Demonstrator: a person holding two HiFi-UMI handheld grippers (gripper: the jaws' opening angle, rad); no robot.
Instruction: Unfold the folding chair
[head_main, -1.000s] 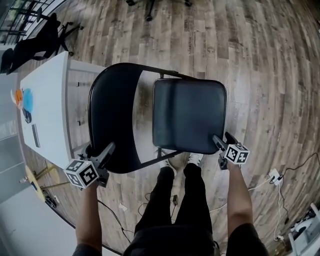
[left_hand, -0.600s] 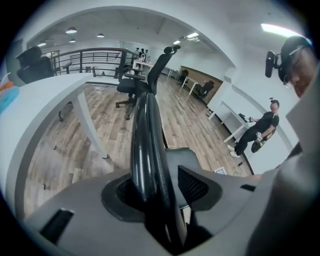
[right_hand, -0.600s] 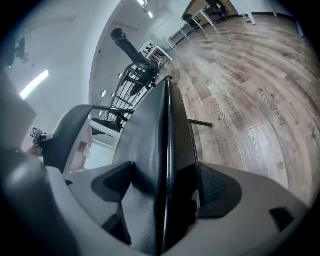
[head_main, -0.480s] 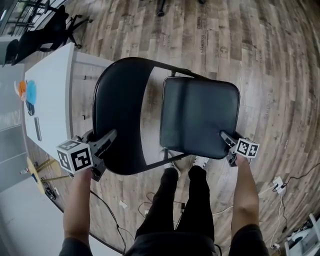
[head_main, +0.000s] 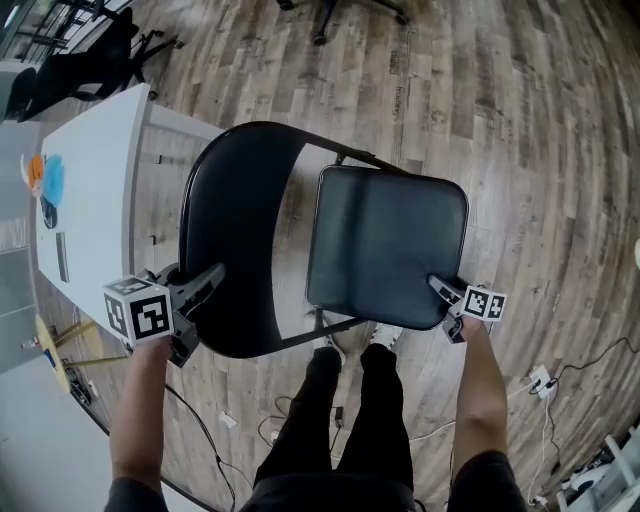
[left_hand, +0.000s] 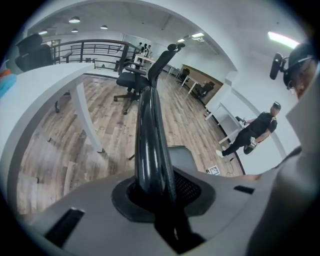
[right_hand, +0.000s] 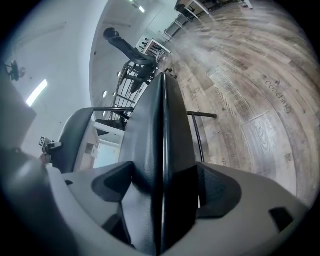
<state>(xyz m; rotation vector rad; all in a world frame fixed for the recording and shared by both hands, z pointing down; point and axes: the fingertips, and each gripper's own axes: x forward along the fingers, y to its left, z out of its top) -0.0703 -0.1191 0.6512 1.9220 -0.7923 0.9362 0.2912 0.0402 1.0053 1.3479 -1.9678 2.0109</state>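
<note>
Looks steeply down, in the head view, on a black folding chair (head_main: 240, 190) standing on the wooden floor (head_main: 520, 130) just in front of the person's legs (head_main: 340, 420), backrest (head_main: 230, 270) toward the left and padded seat (head_main: 385, 245) toward the right, with a pale gap showing between the two. Places the left gripper (head_main: 205, 285) at the backrest's near lower edge and the right gripper (head_main: 442, 300) at the seat's near right corner, yet gives no clear sight of either pair of jaws. Takes in also a white desk (head_main: 95, 190) just beside the backrest, a dark office chair (head_main: 70, 60) beyond it, and cables (head_main: 550, 375) on the floor at lower right. Settles the left side in the left gripper view: jaws closing on the glossy black frame tube (left_hand: 150, 140) of the backrest, which runs up between them, pads against its sides as far as can be made out. Adds there a bystander in dark clothes (left_hand: 252, 135) standing well off at the right and a railing (left_hand: 85, 47) far back, neither caught from the head. Settles the right side in the right gripper view: jaws clamped on the seat, seen edge-on and filling the space between the pads, with a thin bar (right_hand: 202, 115) of the chair's frame beyond it.
</note>
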